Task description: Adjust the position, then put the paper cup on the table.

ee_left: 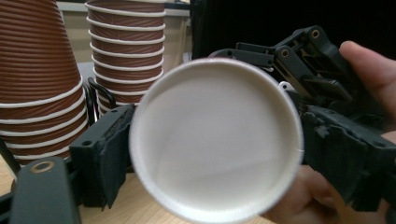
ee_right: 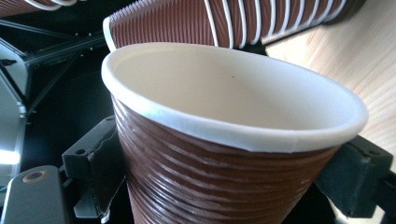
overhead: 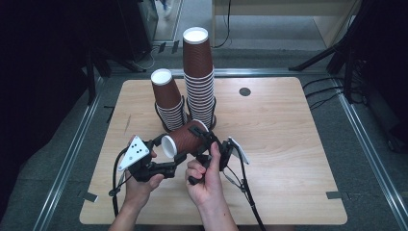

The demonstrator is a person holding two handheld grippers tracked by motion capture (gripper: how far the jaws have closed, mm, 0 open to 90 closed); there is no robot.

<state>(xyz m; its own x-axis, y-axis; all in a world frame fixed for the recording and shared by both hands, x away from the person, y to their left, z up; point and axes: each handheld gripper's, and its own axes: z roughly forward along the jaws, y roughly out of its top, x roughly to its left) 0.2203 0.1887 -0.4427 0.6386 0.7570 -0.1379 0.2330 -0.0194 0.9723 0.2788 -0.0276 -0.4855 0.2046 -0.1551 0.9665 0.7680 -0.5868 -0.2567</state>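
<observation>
Lying level, the cup (overhead: 185, 138) mouths toward the spread left claw (overhead: 179, 161); right claw (overhead: 204, 136) pinches its wall.

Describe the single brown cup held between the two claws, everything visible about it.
The cup is ribbed brown paper outside, plain white inside, with a rolled white rim. It is empty and lies roughly on its side above the wooden table, mouth toward the left claw. In the right gripper view the right claw has a black pad against each side of its wall. In the left gripper view that claw's pads flank the rim. Two stacks of like cups stand behind.
</observation>
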